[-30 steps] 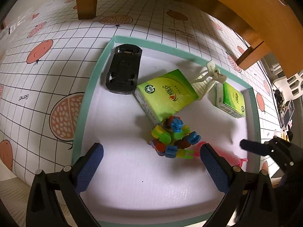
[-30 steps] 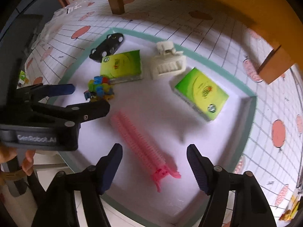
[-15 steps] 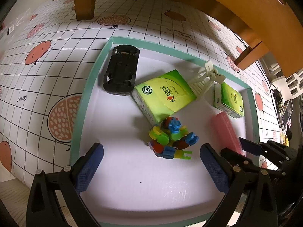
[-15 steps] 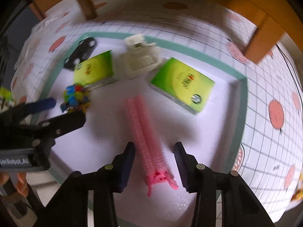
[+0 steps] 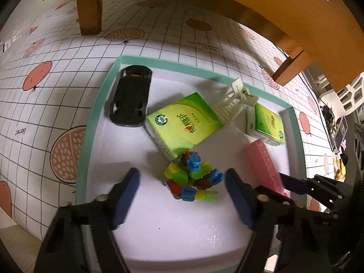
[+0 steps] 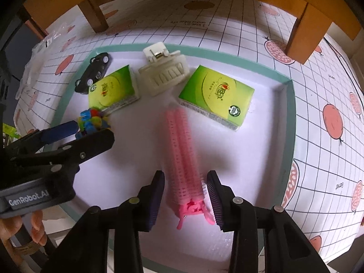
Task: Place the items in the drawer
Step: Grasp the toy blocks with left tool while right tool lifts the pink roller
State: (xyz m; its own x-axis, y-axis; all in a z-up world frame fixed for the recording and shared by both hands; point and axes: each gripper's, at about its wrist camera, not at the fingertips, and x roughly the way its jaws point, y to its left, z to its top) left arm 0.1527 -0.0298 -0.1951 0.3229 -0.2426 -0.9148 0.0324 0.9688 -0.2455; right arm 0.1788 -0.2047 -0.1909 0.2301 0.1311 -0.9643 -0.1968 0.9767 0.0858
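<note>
A white tray with a teal rim [image 5: 91, 122] holds the items. My left gripper [image 5: 182, 193] points down over a colourful block toy [image 5: 191, 179]. Its jaws are closing, with the toy between them; the left pad is clearly apart from it. My right gripper [image 6: 185, 195] is shut on the near end of a pink hair clip [image 6: 182, 150], which runs away from it across the tray [image 6: 291, 122]. In the left wrist view the pink clip [image 5: 259, 157] lies at the right, with one of the right gripper's fingers [image 5: 293, 183] beside it.
In the tray also lie a black toy car [image 5: 132, 97], two green tissue packs [image 5: 182, 122] [image 5: 268, 125] and a white claw clip [image 5: 236, 100]. A checked cloth with fruit prints [image 5: 56, 68] lies under the tray. Wooden furniture legs [image 5: 88, 6] stand behind. A hand [image 6: 34, 225] holds the left gripper.
The left jaws have narrowed from wide open around the block toy. The right gripper turned in line with the pink clip and closed on it.
</note>
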